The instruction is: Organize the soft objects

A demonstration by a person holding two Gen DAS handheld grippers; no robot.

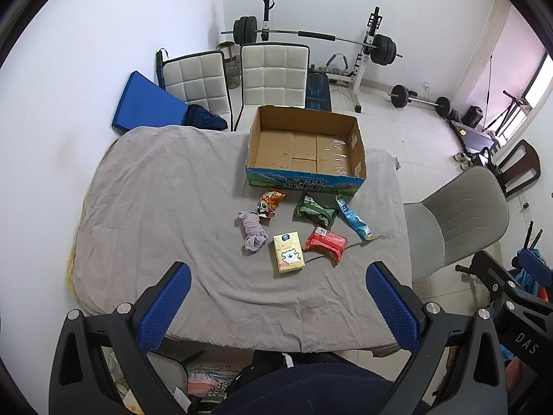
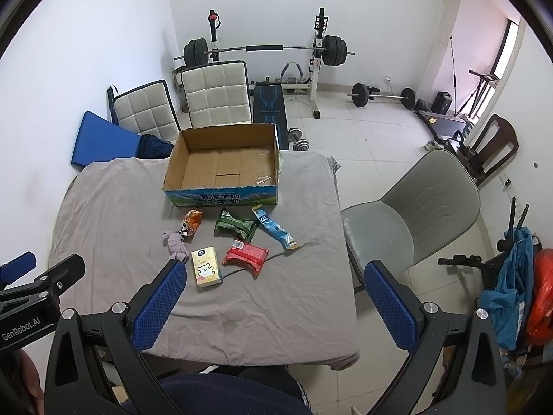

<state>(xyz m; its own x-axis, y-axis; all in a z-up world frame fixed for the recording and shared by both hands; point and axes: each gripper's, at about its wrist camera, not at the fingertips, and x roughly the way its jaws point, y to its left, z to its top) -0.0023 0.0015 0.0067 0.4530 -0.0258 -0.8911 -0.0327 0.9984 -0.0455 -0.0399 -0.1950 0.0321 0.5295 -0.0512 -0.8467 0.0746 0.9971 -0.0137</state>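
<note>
Yellow tissue pack (image 1: 289, 256) lies ahead of the wide-spread, empty left claw (image 1: 278, 307).

Both wrist cameras sit high above the near edge of the worktop (image 1: 145, 207), facing forward and downward toward 12 o'clock along their own fingers (image 1: 166, 307), which frame the lower part of each view.

The left view is offset left; the cardboard box (image 1: 306, 145) appears right of centre, at about 1 o'clock. The right view is offset right; the same box (image 2: 223, 162) lies at about 11 o'clock, and the grey chair (image 2: 414, 214) shows larger.

Both views share the worktop, the box, the packets before it, and the barbell rack (image 1: 311, 38) far behind. Neither camera is close to the items.
</note>
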